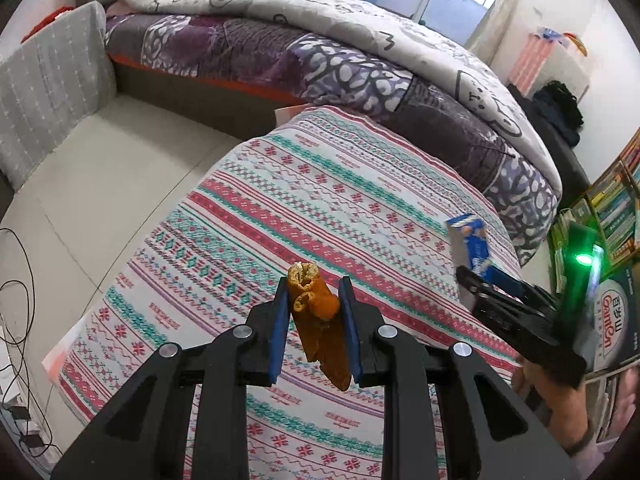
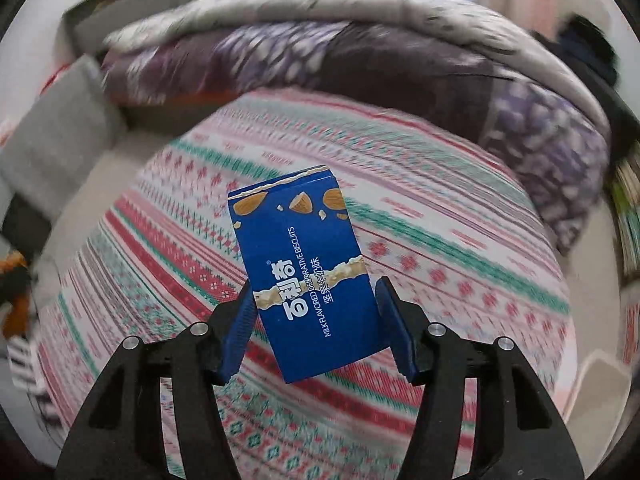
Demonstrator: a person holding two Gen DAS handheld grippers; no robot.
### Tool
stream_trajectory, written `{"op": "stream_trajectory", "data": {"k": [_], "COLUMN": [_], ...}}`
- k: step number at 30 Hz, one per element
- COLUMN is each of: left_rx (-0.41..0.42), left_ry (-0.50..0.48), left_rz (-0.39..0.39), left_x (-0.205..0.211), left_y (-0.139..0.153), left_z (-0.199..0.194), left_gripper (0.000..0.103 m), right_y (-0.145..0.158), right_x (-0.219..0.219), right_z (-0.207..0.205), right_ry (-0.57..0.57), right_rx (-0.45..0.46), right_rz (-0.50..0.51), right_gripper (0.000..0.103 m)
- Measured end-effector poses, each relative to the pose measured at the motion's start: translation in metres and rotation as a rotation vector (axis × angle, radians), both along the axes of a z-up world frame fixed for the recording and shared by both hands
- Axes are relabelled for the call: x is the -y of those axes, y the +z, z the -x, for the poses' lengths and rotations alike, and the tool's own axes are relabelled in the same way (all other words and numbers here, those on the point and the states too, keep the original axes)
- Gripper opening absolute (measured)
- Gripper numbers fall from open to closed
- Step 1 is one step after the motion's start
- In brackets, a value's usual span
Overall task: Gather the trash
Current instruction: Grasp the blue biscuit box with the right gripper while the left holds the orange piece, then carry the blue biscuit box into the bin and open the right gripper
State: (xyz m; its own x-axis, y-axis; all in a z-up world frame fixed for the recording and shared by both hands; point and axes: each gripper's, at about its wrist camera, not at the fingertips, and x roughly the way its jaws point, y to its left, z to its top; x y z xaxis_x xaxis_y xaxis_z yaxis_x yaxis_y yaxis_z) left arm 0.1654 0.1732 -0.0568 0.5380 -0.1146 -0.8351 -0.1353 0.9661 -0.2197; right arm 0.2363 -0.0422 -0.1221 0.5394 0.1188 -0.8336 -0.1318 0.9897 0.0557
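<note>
We are clamping a curled orange peel (image 1: 318, 320) in the left gripper (image 1: 314, 312) and a blue biscuit box (image 2: 310, 276) in the right gripper (image 2: 316, 320), both lifted above the patterned tablecloth (image 1: 340, 200). The box is reading "MILK FLAVORED DECORATIVE BISCUITS". Motion is blurring the bed (image 2: 360, 52) behind; our right hand (image 1: 556, 392) is showing only partly.

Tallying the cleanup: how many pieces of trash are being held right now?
2: an orange peel clamped in the left tool, and a blue biscuit box in the right tool. More may lie out of view.
</note>
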Motion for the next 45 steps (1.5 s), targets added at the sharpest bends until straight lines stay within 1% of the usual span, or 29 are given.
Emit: {"op": "stream_trajectory", "data": {"k": [3, 5, 8, 12, 17, 23, 29, 37, 41, 44, 45], "left_rx": [0.020, 0.046, 0.079, 0.085, 0.090, 0.095, 0.082, 0.080, 0.074, 0.070, 0.068], "left_ry": [-0.007, -0.015, -0.056, -0.109, -0.179, -0.224, -0.258, -0.322, -0.354, -0.383, -0.390], "left_rz": [-0.003, 0.009, 0.011, 0.001, -0.027, -0.057, -0.043, -0.037, -0.037, -0.036, -0.036], "left_x": [0.010, 0.018, 0.038, 0.064, 0.100, 0.133, 0.165, 0.211, 0.233, 0.252, 0.257], "left_y": [0.002, 0.005, 0.011, 0.010, 0.005, -0.004, -0.011, -0.016, -0.020, -0.024, -0.025], "left_z": [0.001, 0.003, 0.006, 0.010, 0.018, 0.023, 0.024, 0.029, 0.033, 0.036, 0.036], "left_gripper": [0.025, 0.025, 0.025, 0.025, 0.025, 0.025, 0.025, 0.025, 0.025, 0.025, 0.025], "right_y": [0.010, 0.011, 0.013, 0.017, 0.016, 0.012, 0.018, 0.019, 0.016, 0.013, 0.013], "right_x": [0.016, 0.025, 0.045, 0.074, 0.109, 0.155, 0.194, 0.249, 0.278, 0.299, 0.305], "right_z": [0.027, 0.034, 0.057, 0.086, 0.111, 0.133, 0.150, 0.172, 0.182, 0.192, 0.196], "right_ry": [-0.100, -0.150, -0.221, -0.301, -0.373, -0.486, -0.575, -0.712, -0.796, -0.868, -0.887], "right_rx": [0.026, 0.031, 0.041, 0.058, 0.086, 0.117, 0.143, 0.143, 0.122, 0.104, 0.101], "right_rz": [-0.031, -0.066, -0.124, -0.165, -0.156, -0.189, -0.181, -0.185, -0.192, -0.198, -0.203], "right_gripper": [0.056, 0.056, 0.056, 0.056, 0.056, 0.056, 0.056, 0.057, 0.057, 0.059, 0.064]}}
